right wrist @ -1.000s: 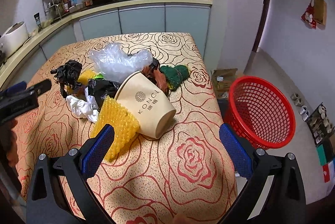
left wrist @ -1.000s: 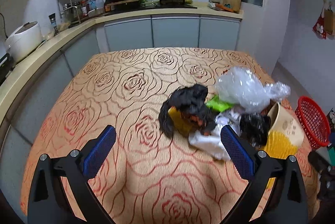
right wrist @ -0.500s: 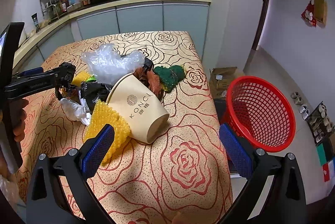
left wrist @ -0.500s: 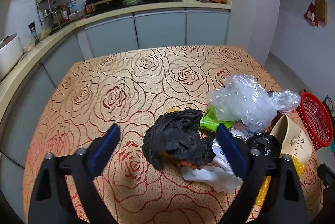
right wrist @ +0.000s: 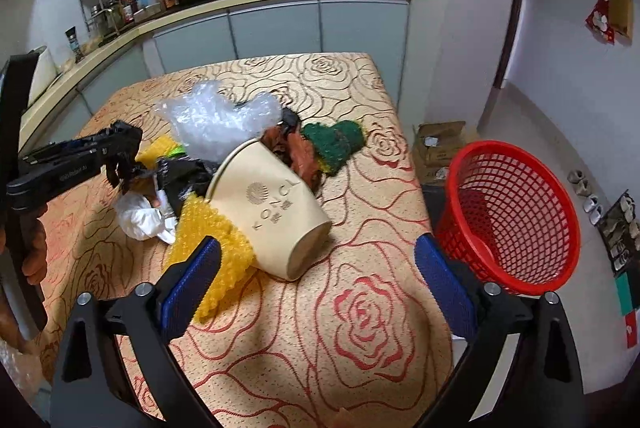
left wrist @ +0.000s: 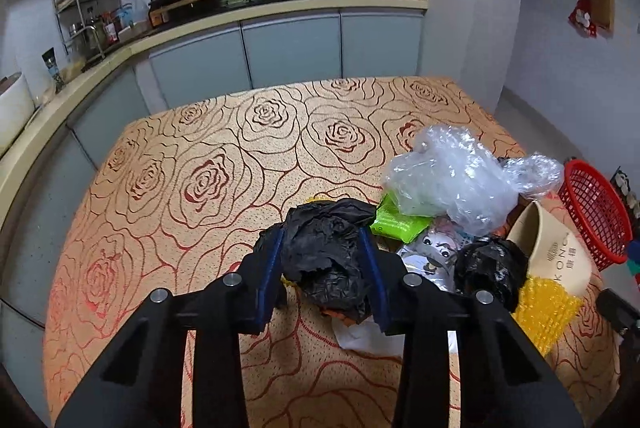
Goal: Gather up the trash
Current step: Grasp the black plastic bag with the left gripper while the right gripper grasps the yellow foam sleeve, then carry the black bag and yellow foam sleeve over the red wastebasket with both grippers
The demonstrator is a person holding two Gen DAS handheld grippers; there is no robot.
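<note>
The left gripper (left wrist: 324, 268) is clamped on a black bag (left wrist: 326, 260) at the pile's edge, the right gripper (right wrist: 316, 280) hangs wide apart, and the red basket (right wrist: 516, 224) beside the table looks empty, so nearly everything remains.

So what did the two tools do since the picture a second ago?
The left tool moved forward to the trash pile and closed on the crumpled black bag; a second ago it was wide open, well short of the pile. The right tool stayed open in front of the paper cup. The rest of the pile and the red basket stayed put.
</note>
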